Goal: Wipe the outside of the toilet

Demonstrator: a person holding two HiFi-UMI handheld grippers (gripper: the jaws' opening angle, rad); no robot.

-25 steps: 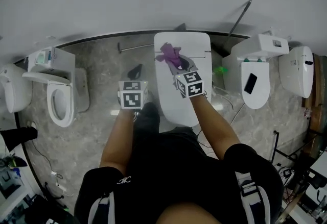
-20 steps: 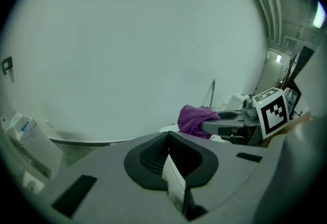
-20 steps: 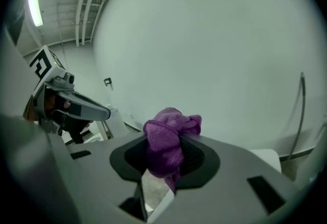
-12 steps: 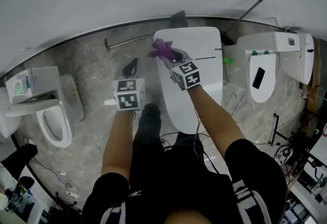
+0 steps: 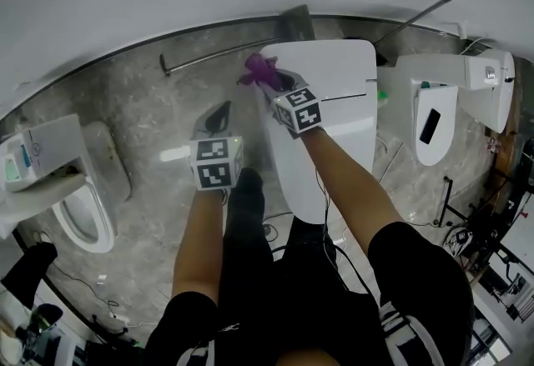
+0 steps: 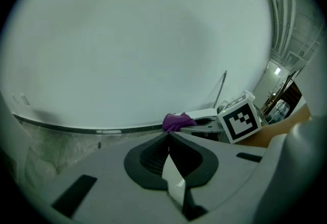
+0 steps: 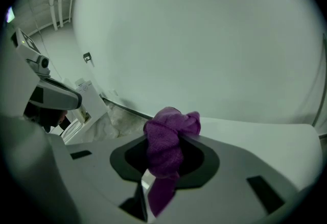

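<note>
Wiping looks under way. Head view: my right gripper [image 5: 275, 81] is holding the purple cloth [image 5: 259, 67] at the upper-left corner of the toilet [image 5: 338, 97] lid, upper centre; my left gripper [image 5: 219, 117] is hovering left of it. Left gripper view: its jaws are sitting pressed together, empty. Right gripper view: jaws are clamping the bunched cloth. Next, I judge, calls for sweeping across the lid, then down the sides.

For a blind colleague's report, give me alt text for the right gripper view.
The right gripper is shut on a bunched purple cloth, over the white top of a toilet, facing a plain pale wall. A second toilet stands further off at the left.
</note>
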